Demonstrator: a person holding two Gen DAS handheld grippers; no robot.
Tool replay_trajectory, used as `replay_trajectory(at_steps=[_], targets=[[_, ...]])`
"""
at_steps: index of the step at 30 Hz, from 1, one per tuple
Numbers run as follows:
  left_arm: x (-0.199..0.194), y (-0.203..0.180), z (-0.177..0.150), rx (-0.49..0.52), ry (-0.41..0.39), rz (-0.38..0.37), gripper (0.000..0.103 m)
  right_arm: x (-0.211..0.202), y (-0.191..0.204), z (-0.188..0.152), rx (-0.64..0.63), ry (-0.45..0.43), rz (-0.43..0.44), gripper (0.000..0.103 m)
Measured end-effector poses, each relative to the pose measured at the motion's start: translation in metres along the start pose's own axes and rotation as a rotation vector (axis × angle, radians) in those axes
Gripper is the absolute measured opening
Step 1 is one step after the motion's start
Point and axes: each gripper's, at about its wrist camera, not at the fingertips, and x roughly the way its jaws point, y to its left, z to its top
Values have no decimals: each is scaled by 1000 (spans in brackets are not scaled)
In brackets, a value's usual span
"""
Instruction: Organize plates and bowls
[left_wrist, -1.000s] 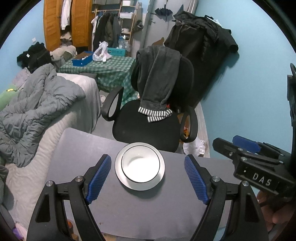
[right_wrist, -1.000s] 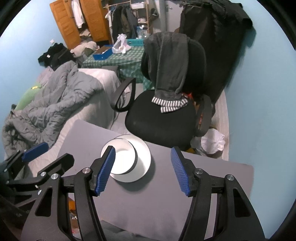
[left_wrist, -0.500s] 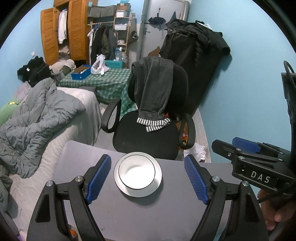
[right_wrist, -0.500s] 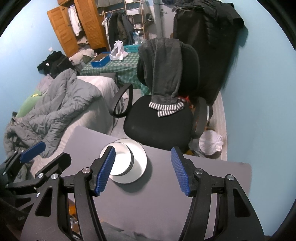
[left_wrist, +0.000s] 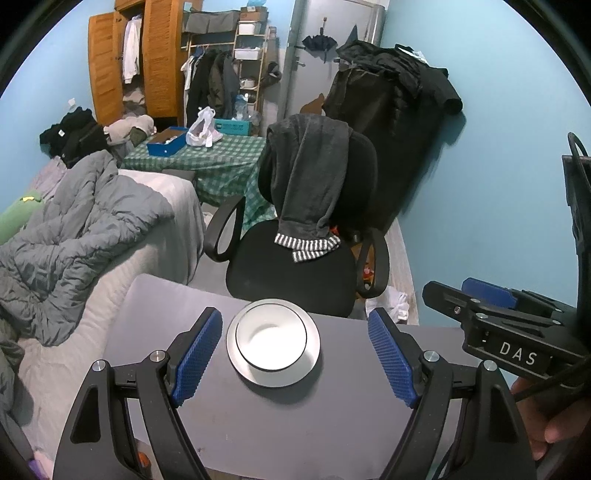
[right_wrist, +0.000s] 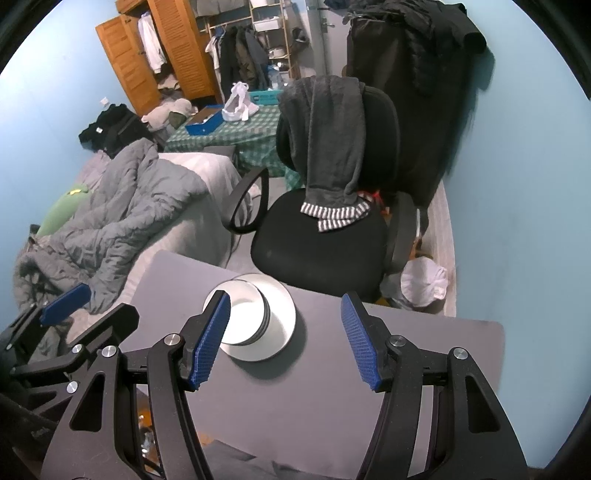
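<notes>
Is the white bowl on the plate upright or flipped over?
Upright. The bowl sits on the plate with its opening up, its white inside visible and apparently empty.

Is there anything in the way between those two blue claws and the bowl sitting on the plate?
Nothing visible. The left gripper and the right gripper both hang open above the grey table. Only bare tabletop and air lie between them and the bowl on its plate.

White bowl (left_wrist: 271, 341) upright, nested on a flat white plate (left_wrist: 308, 363); stack sits lower centre of frame, near the far edge of the grey table (left_wrist: 258, 424).
</notes>
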Motion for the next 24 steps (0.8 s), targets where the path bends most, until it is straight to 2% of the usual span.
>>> replay_trajectory(at_steps=[24], targets=[[-14,3,-11,1,9,11,82,-5,10,-11,7,5,10,61]])
